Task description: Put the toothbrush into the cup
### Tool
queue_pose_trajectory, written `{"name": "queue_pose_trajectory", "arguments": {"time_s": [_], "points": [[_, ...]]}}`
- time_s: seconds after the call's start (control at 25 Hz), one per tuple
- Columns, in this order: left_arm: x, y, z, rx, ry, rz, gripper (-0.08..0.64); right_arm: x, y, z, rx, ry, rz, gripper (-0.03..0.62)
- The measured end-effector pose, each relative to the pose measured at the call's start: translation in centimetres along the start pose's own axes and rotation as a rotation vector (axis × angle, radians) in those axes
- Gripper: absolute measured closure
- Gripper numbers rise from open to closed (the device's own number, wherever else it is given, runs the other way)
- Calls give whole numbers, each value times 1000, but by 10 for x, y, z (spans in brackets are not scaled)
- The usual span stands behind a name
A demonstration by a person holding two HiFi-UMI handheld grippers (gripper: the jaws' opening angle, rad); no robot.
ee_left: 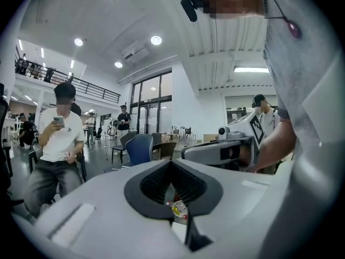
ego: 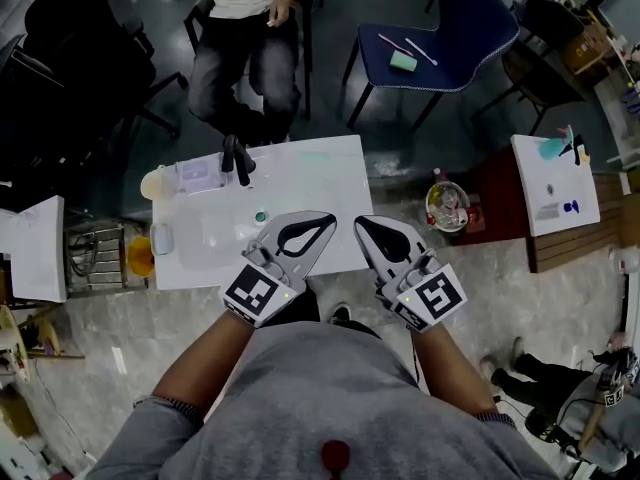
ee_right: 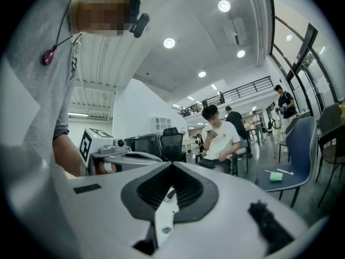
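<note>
Head view: left hand-held gripper (ego: 322, 220) and right hand-held gripper (ego: 362, 222) hang above the bench's (ego: 330, 168) near edge, jaws closed on nothing. Pale cup (ego: 157, 183) stands at the bench's far-left corner; toothbrush not discernible.

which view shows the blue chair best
The head view. It looks down on the blue chair and shows the whole seat, with a green block and two thin sticks lying on it. The right gripper view shows the chair side-on at the picture's right edge. The left gripper view shows only a small, distant blue backrest.
</note>
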State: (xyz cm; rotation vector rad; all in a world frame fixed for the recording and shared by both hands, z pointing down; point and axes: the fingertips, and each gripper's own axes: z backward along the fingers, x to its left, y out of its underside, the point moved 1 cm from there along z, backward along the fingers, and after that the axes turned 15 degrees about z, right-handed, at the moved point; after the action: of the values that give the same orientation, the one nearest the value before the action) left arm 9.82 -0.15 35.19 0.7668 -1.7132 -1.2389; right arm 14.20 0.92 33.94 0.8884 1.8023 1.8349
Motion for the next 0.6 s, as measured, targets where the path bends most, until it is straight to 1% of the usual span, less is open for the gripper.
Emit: {"name": "queue_pose_trajectory", "arguments": {"time_s": [0.12,0.32,0.44,0.6], "points": [[22,0,-10,24,18,19,552,-13,8,-17,11,32,-9,578],[55,3,-27,51,82,-26,552,-31,20,-43,35,81,-21,578],[74,10,-36,104,102,-54,552,-41,28,-59,53,113,-30,578],[96,21,-48,169,136,-49,552,-50,45,-76,90,157,-50,578]]}}
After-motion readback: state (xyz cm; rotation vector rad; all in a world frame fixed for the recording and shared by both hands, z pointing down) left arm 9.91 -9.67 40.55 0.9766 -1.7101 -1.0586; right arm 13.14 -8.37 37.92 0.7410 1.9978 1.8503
